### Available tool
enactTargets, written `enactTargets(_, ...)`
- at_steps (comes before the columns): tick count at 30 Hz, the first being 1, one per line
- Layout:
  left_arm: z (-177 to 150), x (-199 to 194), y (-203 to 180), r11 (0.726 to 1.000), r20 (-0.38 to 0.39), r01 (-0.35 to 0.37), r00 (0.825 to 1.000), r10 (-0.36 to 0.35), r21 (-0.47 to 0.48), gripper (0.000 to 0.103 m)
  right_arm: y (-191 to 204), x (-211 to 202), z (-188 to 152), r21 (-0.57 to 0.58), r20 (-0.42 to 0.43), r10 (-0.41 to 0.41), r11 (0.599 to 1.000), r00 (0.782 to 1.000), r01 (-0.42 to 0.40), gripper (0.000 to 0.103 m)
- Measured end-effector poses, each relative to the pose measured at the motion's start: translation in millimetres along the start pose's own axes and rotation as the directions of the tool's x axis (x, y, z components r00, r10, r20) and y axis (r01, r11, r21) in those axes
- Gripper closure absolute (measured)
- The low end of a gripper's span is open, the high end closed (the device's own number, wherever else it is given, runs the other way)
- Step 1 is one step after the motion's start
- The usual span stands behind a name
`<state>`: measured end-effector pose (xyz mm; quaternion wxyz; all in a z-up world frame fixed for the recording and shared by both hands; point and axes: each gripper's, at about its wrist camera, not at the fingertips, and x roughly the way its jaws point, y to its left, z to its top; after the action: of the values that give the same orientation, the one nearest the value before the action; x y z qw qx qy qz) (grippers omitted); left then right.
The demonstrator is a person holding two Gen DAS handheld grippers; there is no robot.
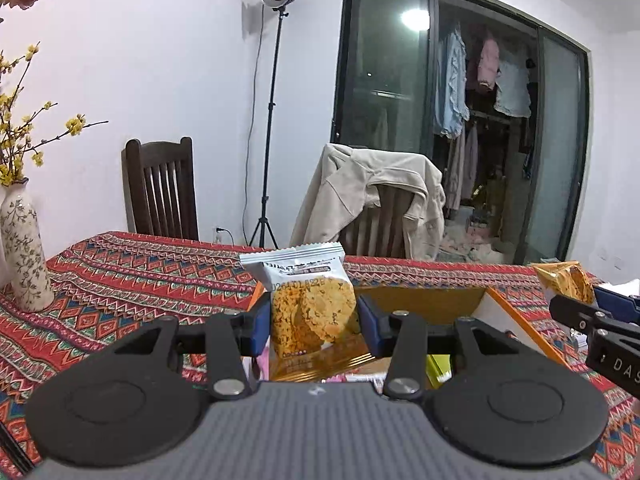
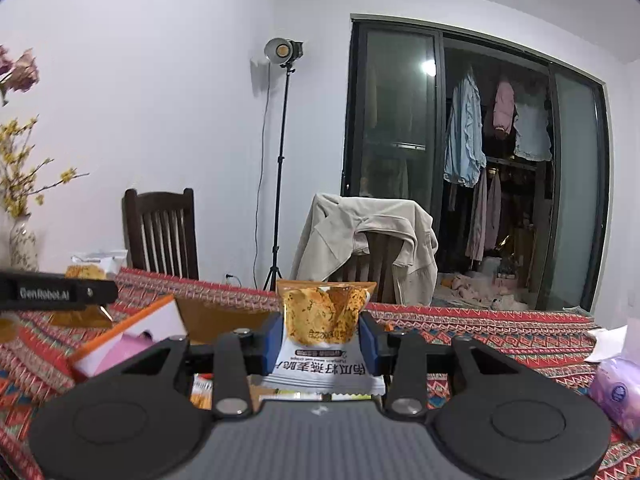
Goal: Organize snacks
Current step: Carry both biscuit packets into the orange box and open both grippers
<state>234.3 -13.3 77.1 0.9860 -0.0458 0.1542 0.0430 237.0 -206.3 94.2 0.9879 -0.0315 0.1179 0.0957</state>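
Patterned tablecloth sat under everything — orange box's contents mostly hidden. Left gripper clamped one cracker packet, right gripper pinched another packet.

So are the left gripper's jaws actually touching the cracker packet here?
Touching. In the left wrist view both blue jaws of the left gripper press against the sides of the cracker packet, holding it upright above the open box.
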Motion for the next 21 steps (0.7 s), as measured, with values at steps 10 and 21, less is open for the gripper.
enactTargets(10, -20, 34, -1, 0.999, -0.033, 0.02, 0.999, -0.019, 0.029, 0.057, -2, 44, -24, 0.016, -0.055, 0.011, 1.0, 0.998, -0.01, 0.064)
enactTargets(21, -30, 28, 8, 1.0, 0.012, 0.02, 1.0, -0.021, 0.011, 0.0, -7, 47, -38, 0.085, -0.086, 0.089, 0.993, 0.992, -0.082, 0.0)
